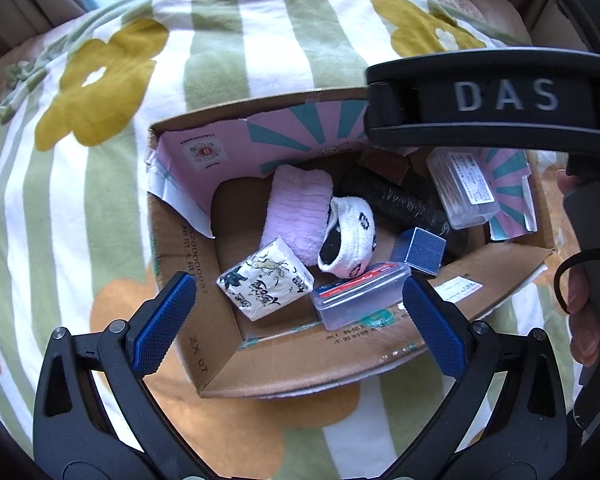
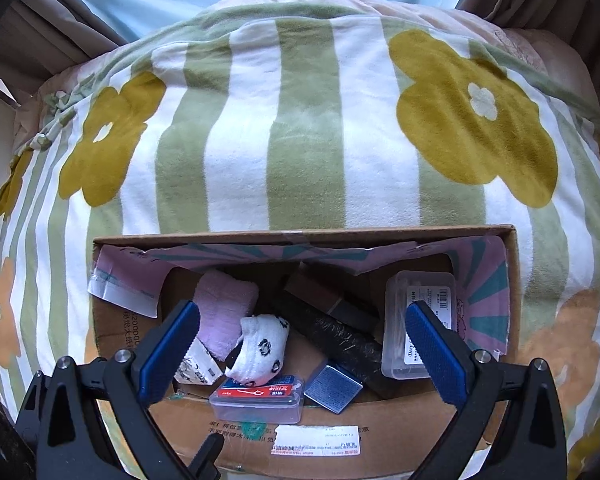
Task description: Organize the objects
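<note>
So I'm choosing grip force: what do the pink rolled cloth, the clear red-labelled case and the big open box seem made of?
Pink rolled cloth: soft fleecy fabric, fuzzy matte ribbed surface. Clear red-labelled case: rigid transparent plastic, glossy, contents visible through it. Big open box: corrugated cardboard, matte brown, with taped torn flaps.

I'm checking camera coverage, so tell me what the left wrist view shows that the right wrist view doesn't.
Left wrist only: the right tool's black body marked DAS and the hand holding it. Right wrist only: the white shipping label on the box's near outer wall. Both: the cardboard box on the flowered blanket, holding the pink towel, panda-print sock, tissue pack and red-labelled clear case.
</note>
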Demonstrator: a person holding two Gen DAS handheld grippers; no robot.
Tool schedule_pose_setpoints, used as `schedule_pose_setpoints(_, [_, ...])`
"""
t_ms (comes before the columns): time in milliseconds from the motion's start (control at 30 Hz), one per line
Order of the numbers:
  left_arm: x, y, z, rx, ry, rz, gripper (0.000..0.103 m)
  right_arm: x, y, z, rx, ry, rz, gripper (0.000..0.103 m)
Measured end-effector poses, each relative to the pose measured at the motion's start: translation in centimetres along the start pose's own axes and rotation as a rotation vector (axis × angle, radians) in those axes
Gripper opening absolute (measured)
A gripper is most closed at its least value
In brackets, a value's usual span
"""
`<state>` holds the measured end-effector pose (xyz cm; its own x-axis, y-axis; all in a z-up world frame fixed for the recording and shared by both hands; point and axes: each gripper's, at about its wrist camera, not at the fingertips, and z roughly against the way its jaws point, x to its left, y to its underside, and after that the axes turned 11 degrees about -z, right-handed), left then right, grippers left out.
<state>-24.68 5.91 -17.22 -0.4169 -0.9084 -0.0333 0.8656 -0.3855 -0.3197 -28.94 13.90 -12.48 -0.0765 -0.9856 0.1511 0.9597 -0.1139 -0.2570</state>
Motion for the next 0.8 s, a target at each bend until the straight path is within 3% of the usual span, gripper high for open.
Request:
schedule_pose_setpoints(433, [-1.1, 1.9, 13.4, -0.112, -0.027, 0.039, 0.103, -0.8, 3.5, 15.7, -0.172, -0.017, 0.034, 0.102])
schedule_pose_setpoints(600, [-2.0, 3.9, 17.8, -0.144, -0.039, 0.055, 0.103, -2.3, 6.6, 20.5, -0.222, -0.017, 0.035, 0.102])
schedule_pose_setpoints(800, [-2.9, 7.1, 21.5, -0.184, -0.027, 0.089, 0.103, -4.6, 11.6, 23.3, -0.234, -0.013, 0.049, 0.102])
